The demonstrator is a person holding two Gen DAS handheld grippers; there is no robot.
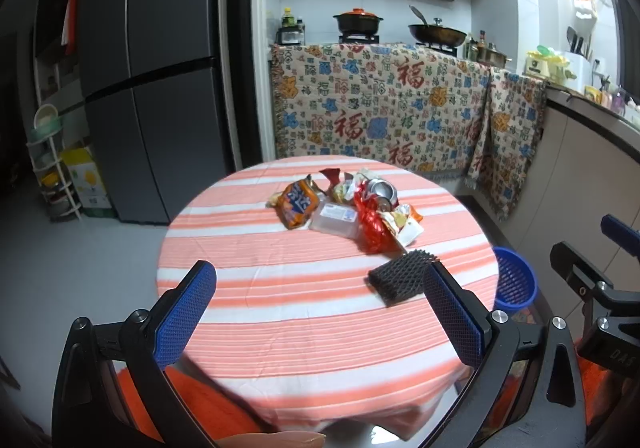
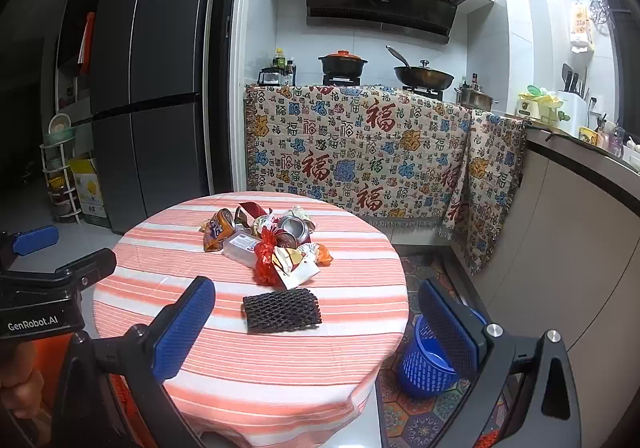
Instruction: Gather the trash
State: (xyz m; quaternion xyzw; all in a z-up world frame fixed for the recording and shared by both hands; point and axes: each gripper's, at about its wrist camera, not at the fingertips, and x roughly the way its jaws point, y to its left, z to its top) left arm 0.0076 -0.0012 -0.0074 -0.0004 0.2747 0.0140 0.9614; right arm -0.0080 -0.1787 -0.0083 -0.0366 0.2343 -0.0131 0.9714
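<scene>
Both sets of fingers spread wide, holding nothing: left gripper (image 1: pixel 320 312), right gripper (image 2: pixel 316 324). Above the counter (image 2: pixel 248 368), short of the trash pile (image 2: pixel 268 244).

Striped cloth tablecloth (image 2: pixel 248 360) – matt; crinkled glossy wrappers (image 2: pixel 280 256); shiny metal can (image 2: pixel 294 228); dark foam netting (image 2: pixel 282 310).

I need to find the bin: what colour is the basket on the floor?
Blue, with lattice walls; the basket shows best in the right wrist view.
</scene>
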